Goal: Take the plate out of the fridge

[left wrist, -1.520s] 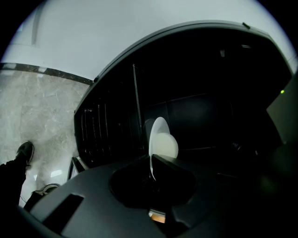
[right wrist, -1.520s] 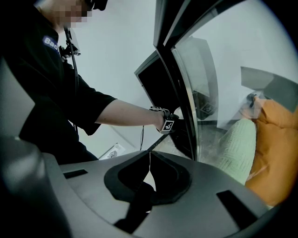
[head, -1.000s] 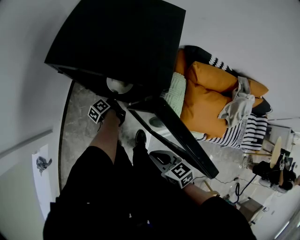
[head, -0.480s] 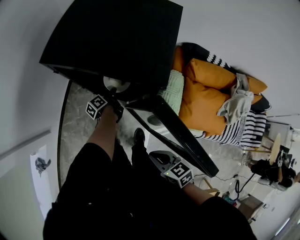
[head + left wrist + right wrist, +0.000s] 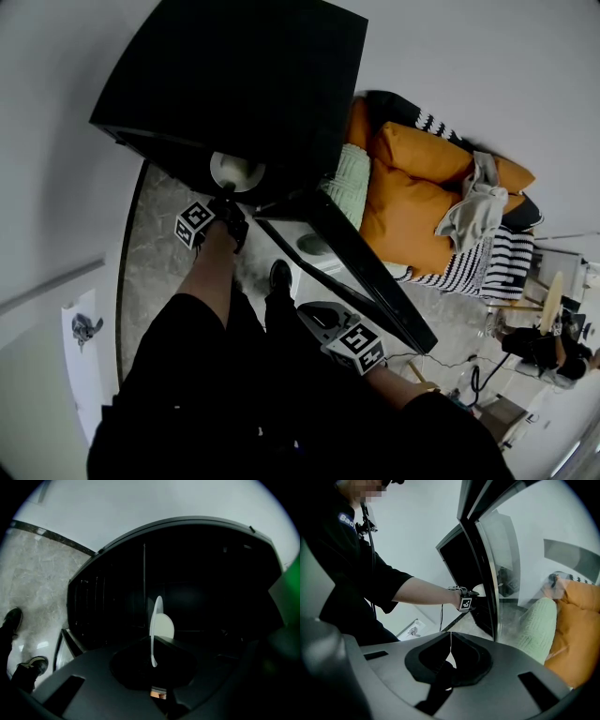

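Plainly, the white plate [image 5: 234,172] shows round and thin-edged against the dark fridge [image 5: 244,84].

Ahead of your left gripper [image 5: 152,638] the fridge [image 5: 211,573] is almost black; only the white plate [image 5: 161,623] pinched in its jaws catches light. Around your right gripper [image 5: 451,634] soft, even room light falls, and the glass door [image 5: 506,550] beside it shows reflections. Every view bulges fisheye-style, with dark corners and blurred edges.

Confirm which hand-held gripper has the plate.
The left hand-held gripper: its jaws have just closed on the rim of the white plate at the fridge. The right hand-held gripper is shut, empty.
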A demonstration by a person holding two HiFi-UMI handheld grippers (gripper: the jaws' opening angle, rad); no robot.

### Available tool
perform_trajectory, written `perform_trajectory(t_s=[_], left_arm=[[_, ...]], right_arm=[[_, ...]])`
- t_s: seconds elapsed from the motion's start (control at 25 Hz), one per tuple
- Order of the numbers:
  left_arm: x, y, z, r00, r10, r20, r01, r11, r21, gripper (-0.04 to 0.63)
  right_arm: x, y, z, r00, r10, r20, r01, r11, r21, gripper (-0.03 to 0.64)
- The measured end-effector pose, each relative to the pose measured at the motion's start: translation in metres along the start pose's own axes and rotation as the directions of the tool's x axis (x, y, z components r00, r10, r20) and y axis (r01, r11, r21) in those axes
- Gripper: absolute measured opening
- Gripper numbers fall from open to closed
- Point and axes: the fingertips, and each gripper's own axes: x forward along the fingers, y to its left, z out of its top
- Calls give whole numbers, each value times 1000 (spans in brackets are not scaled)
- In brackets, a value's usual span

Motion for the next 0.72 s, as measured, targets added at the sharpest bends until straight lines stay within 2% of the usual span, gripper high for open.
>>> perform_trajectory(t_s=[0.4, 0.72], left_arm=[[-23, 0, 4, 996, -79, 33, 78, 997, 20, 17], [-48, -8, -1, 994, -106, 17, 104, 993, 59, 17]], right_arm=[[-1, 4, 0, 1000, 10, -5, -10, 1000, -26, 12], [-3, 9, 7, 1000, 24, 6, -23, 998, -63, 12]])
